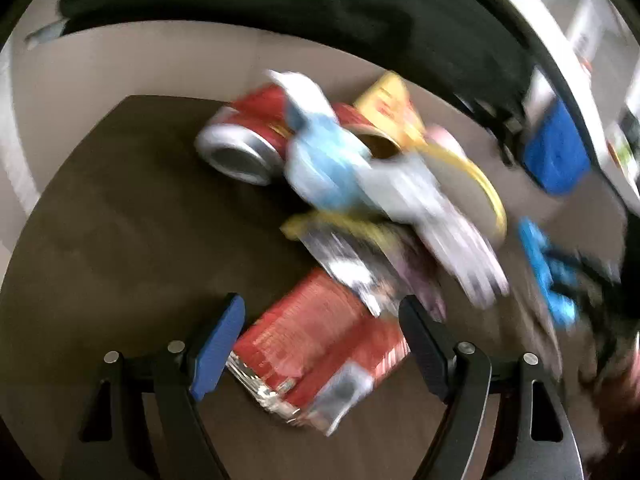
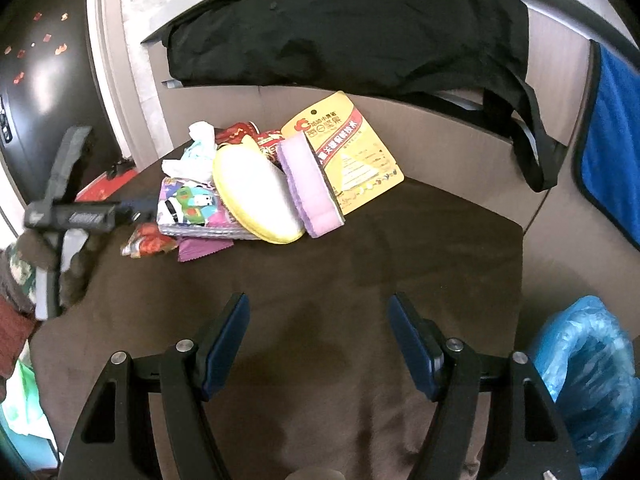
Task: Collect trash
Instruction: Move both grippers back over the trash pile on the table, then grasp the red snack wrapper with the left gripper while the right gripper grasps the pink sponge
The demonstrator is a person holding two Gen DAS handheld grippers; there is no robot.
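Two hand-held tools close in on a heap of rubbish on a dark brown counter. Nearest the lens in the left wrist view, the left tool [image 1: 320, 320] stands wide, its blue pads either side of a crumpled red foil snack wrapper [image 1: 320, 356] without pressing on it; the wrapper lies at the near edge of the heap, seemingly first in line for pickup. Behind it, blurred, sit a silver foil packet [image 1: 344, 264], a wad of pale blue and white tissue [image 1: 324, 160], and a red drink can [image 1: 244, 140] on its side with its silver base facing the camera.

In the right wrist view, the right tool [image 2: 318, 344] is also wide and empty, hovering over the bare dark brown counter [image 2: 400, 260], well apart from the heap. Beyond it lie a round yellow-rimmed white sponge pad [image 2: 256, 196], a lilac rectangular sponge [image 2: 312, 188] leaning against it, and a yellow printed snack pouch [image 2: 356, 152] at the far edge. The heap is gathered toward one side of the counter, probably for clearing piece by piece.

Only the right view shows a crinkled blue plastic bag [image 2: 588, 372] beside the counter's right edge, likely the trash's destination. A black cloth bag [image 2: 348, 36] lies beyond the counter.
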